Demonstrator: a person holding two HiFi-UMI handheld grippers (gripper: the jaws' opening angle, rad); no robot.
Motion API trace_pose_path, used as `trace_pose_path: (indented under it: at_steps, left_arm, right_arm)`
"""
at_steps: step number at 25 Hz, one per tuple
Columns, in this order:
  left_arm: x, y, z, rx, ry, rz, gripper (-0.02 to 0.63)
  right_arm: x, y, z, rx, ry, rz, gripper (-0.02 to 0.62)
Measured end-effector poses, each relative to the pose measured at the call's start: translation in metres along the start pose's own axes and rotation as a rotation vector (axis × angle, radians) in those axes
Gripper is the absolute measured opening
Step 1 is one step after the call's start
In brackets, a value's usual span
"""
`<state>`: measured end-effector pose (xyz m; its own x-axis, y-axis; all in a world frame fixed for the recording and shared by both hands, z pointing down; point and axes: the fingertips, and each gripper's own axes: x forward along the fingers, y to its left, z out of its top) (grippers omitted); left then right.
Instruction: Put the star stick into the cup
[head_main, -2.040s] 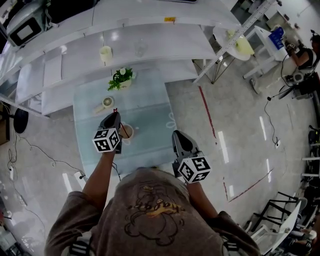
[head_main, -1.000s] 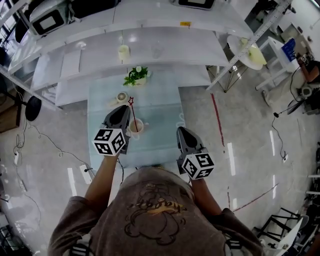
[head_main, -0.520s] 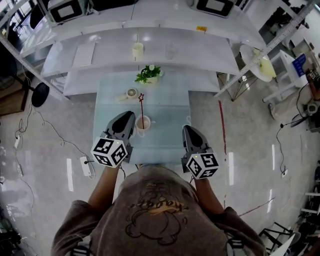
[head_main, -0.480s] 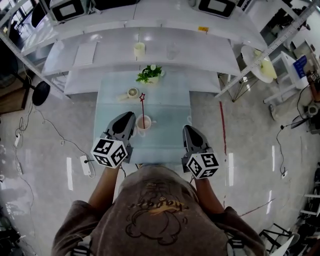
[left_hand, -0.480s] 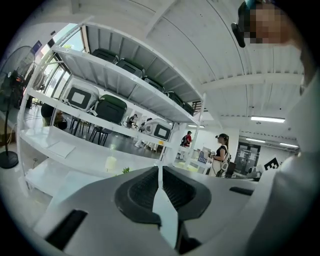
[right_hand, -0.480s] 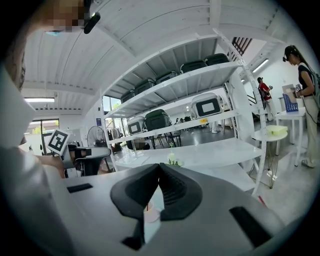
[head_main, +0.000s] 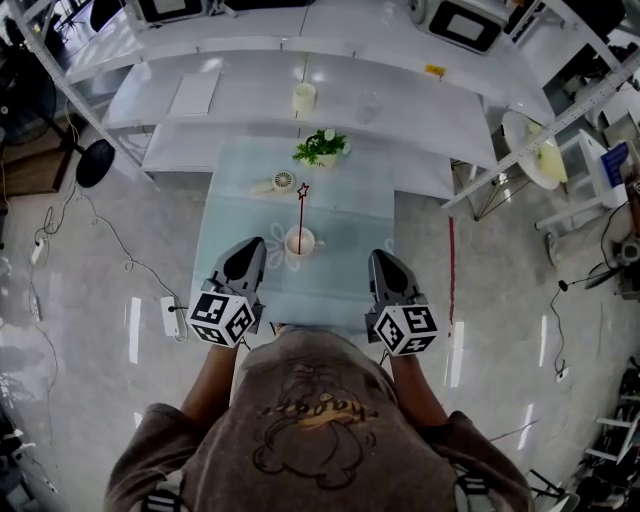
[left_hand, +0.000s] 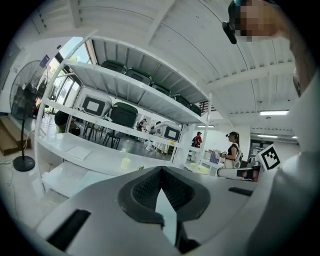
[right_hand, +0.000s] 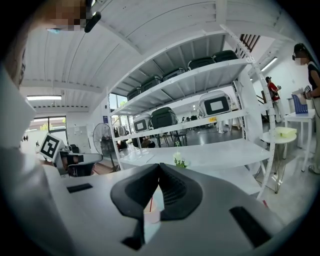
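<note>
Jaws of my left gripper (head_main: 248, 246) and right gripper (head_main: 384, 258) met, holding nothing; ahead between them the red star-topped stick (head_main: 301, 212) stood in the white cup (head_main: 299, 241) on the pale glass table (head_main: 345, 215), white shelving (head_main: 250, 80) beyond.

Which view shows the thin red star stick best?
Head view: the whole thin red star stick stands in the white cup. Right gripper view shows only a sliver; left gripper view, nothing.
</note>
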<state>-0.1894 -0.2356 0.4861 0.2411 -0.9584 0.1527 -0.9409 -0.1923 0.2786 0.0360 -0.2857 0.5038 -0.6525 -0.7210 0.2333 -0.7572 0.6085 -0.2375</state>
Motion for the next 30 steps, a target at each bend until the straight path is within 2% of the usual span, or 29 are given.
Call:
trace_pose_path:
  at_steps: [4, 14, 30]
  left_arm:
    - [-0.0060, 0.0078, -0.0019, 0.020, -0.006, 0.042, 0.021]
    - [-0.0055, 0.0012, 0.0035, 0.003, -0.030, 0.053, 0.021]
    - [-0.0023, 0.0009, 0.0005, -0.029, -0.020, 0.062, 0.021]
  right_arm:
    - [0.0020, 0.0019, -0.0053, 0.005, -0.001, 0.005, -0.005]
    - [-0.0025, 0.0005, -0.0088, -0.001, -0.004, -0.002, -0.008]
    - [-0.0010, -0.0044, -0.0089, 0.000, 0.005, 0.000, -0.006]
